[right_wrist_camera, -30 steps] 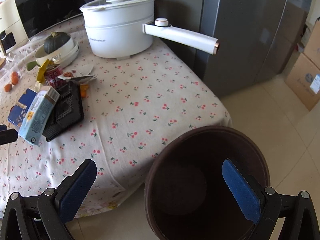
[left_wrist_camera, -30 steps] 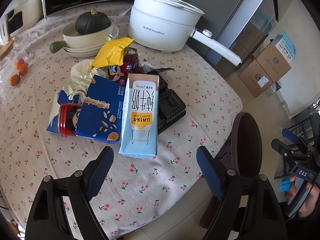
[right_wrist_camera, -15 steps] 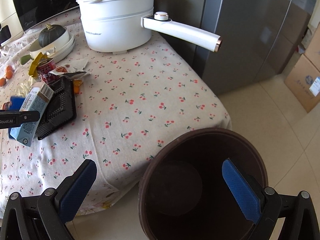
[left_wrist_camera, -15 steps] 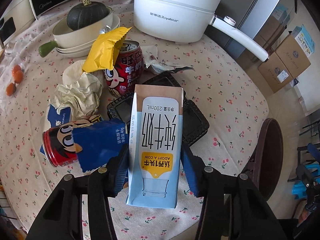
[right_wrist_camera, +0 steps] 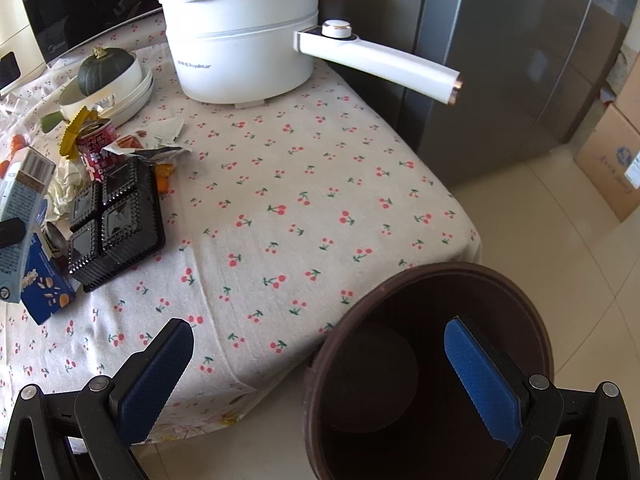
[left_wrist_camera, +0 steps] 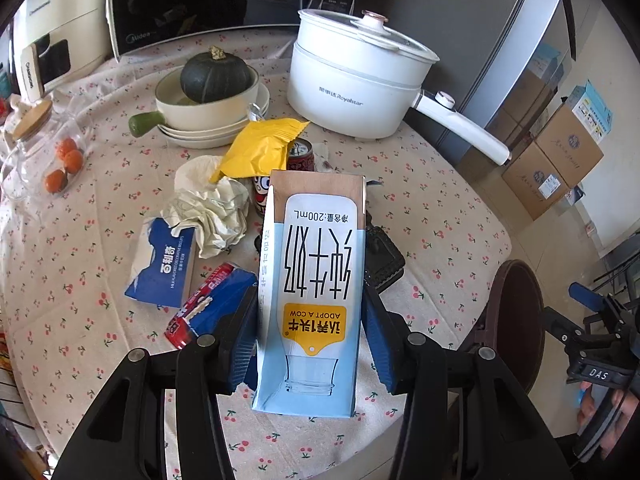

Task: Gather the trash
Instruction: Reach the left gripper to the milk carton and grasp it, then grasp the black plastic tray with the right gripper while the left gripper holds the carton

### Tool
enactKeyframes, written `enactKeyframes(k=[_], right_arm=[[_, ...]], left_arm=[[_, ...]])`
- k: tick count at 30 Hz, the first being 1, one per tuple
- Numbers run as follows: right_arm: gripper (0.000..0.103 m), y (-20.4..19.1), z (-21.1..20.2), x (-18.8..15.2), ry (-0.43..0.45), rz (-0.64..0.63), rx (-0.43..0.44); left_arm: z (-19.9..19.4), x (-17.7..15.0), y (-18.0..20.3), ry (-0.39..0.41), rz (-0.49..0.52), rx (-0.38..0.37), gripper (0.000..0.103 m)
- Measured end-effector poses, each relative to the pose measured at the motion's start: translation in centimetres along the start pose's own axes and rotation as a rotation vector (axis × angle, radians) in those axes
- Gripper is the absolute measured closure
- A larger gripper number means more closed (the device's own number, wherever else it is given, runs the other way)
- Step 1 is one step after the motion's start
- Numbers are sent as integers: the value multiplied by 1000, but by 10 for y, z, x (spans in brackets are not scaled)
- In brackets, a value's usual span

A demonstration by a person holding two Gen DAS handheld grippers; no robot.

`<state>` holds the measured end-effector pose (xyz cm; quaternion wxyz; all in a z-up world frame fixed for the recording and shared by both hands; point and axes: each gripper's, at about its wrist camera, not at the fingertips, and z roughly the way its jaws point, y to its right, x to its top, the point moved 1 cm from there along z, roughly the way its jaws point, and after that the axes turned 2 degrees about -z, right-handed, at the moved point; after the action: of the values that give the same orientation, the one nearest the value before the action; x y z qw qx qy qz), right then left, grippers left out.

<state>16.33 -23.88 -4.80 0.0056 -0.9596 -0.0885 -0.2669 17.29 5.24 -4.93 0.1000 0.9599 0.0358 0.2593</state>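
My left gripper point(left_wrist_camera: 308, 332) clamps the milk carton point(left_wrist_camera: 314, 280) by its stiff side panels; probably light, crushable. Right gripper point(right_wrist_camera: 316, 364) gapes wide over the table edge point(right_wrist_camera: 280, 372) and bin point(right_wrist_camera: 432, 368).

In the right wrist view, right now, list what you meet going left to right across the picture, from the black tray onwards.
black plastic tray → white electric pot → pot handle → brown trash bin → cardboard box
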Motion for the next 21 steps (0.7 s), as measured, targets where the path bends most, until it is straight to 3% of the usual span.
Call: enactKeyframes(k=[11,21], right_arm=[[0,-83,50,32,-64,-113,135],[12,-116,96,65,-73,-17,203]], left_arm=[[-53,-21,-68,81,-96,-14,50],[-48,-22,-107,55,-147,12,50]])
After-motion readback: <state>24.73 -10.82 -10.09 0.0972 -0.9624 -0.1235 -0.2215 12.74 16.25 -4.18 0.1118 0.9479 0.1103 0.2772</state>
